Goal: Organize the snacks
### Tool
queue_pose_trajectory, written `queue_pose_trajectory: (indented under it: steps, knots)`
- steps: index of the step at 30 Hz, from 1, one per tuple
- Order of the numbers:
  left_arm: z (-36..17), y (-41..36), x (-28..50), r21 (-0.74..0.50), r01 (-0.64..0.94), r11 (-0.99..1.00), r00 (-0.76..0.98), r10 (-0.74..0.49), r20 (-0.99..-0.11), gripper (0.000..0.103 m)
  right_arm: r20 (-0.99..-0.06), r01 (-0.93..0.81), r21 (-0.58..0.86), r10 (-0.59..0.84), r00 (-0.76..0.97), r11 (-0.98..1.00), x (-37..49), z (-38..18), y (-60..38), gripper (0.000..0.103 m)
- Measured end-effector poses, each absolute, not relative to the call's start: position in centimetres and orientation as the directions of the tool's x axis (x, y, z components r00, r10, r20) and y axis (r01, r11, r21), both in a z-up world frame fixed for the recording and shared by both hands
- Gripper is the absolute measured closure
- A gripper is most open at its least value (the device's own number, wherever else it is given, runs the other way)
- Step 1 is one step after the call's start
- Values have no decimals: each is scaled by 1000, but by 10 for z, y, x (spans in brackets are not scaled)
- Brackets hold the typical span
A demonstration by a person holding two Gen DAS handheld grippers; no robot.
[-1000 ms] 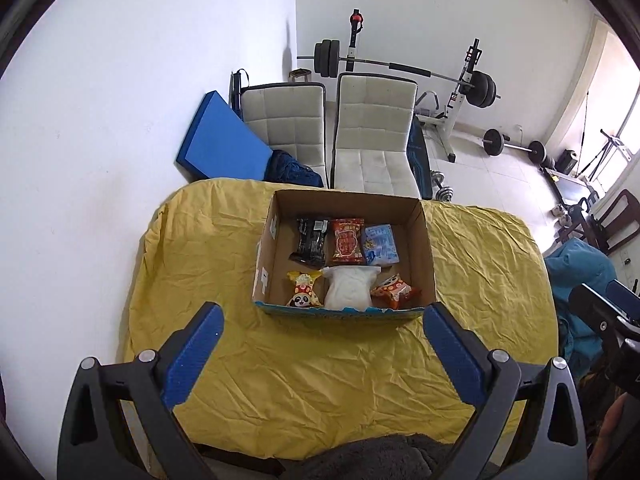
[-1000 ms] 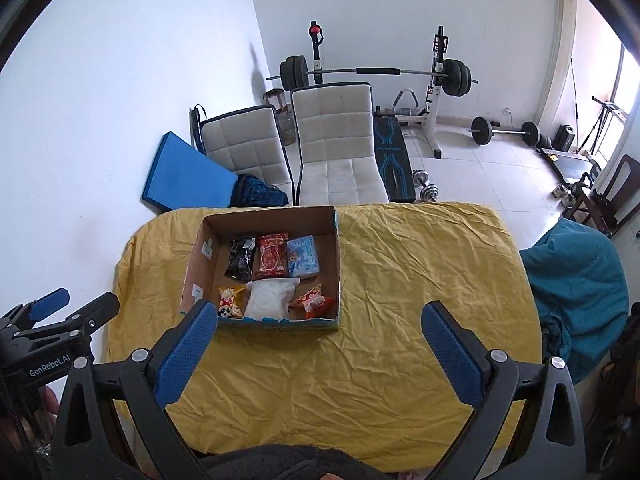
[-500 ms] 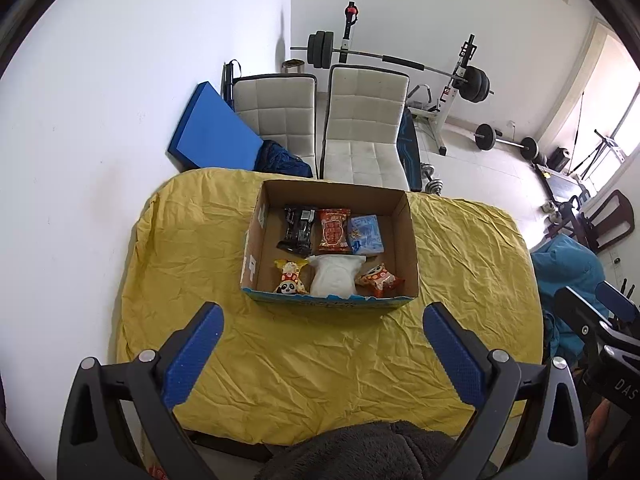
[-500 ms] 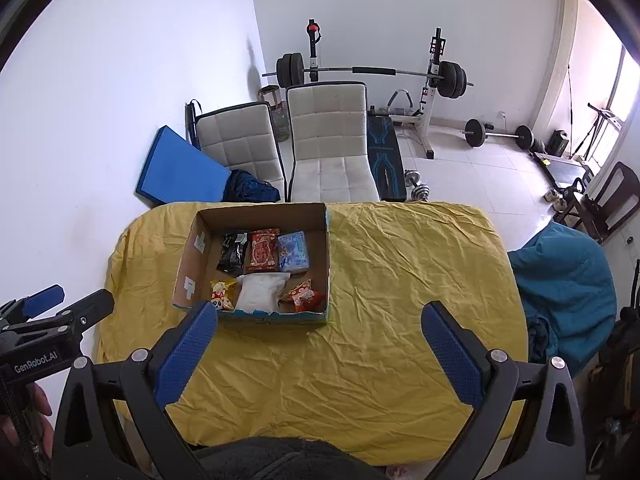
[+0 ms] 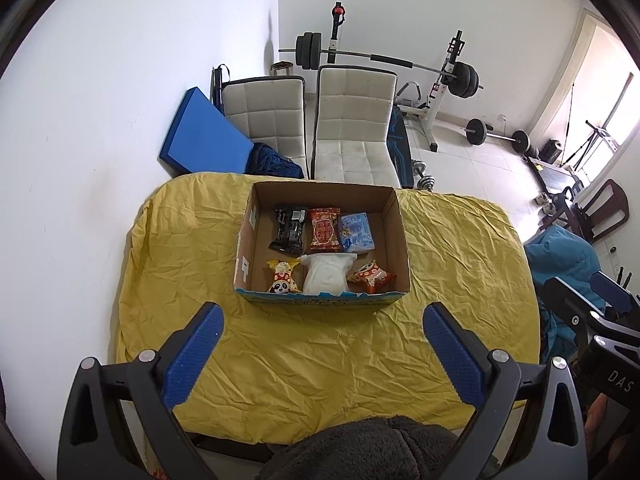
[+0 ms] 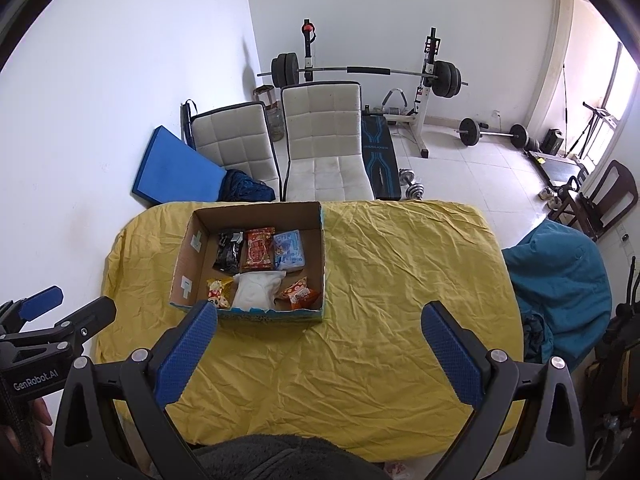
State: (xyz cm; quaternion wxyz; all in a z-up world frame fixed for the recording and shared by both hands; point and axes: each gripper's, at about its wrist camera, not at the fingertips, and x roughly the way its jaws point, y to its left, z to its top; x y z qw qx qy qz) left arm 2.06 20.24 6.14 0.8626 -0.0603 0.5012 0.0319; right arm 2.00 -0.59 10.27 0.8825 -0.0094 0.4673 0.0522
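Observation:
A cardboard box [image 5: 394, 216] [image 6: 323, 248] sits on a table under a yellow cloth [image 5: 320, 352] [image 6: 400, 280]. Inside lie several snacks: a black pack [image 5: 289, 229], a red pack [image 5: 324, 229], a light blue pack [image 5: 357, 232], a panda pack [image 5: 283, 278], a white pouch [image 5: 326, 274] and an orange pack [image 5: 371, 276]. My left gripper [image 5: 322, 350] hovers open above the near table edge, well short of the box, holding nothing. My right gripper [image 6: 320, 350] is open too, high over the cloth to the right of the box.
Two white chairs [image 5: 352, 128] stand behind the table, with a blue mat [image 5: 200, 140] against the wall. A barbell rack [image 6: 360, 72] and weights fill the back. A teal beanbag [image 6: 560, 272] sits right of the table. A dark fleece sleeve [image 5: 360, 448] shows at the bottom.
Both grippers have drawn back and risen, so the table and box look smaller and farther away. Both stay open and empty.

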Motion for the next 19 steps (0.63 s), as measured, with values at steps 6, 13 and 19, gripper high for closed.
queue_pose_trajectory:
  steps: [6, 13, 19]
  knots:
    - [62, 206, 20, -90, -130, 987, 498, -14, -867, 1, -827, -85, 47, 86, 555, 995, 21, 101, -11, 0]
    - [59, 209, 20, -103, -138, 985, 486, -24, -874, 1, -826, -86, 54, 93, 556, 995, 21, 100, -13, 0]
    - [63, 205, 21, -116, -125, 985, 499, -38, -866, 1, -825, -81, 46, 84, 558, 996, 20, 101, -16, 0]
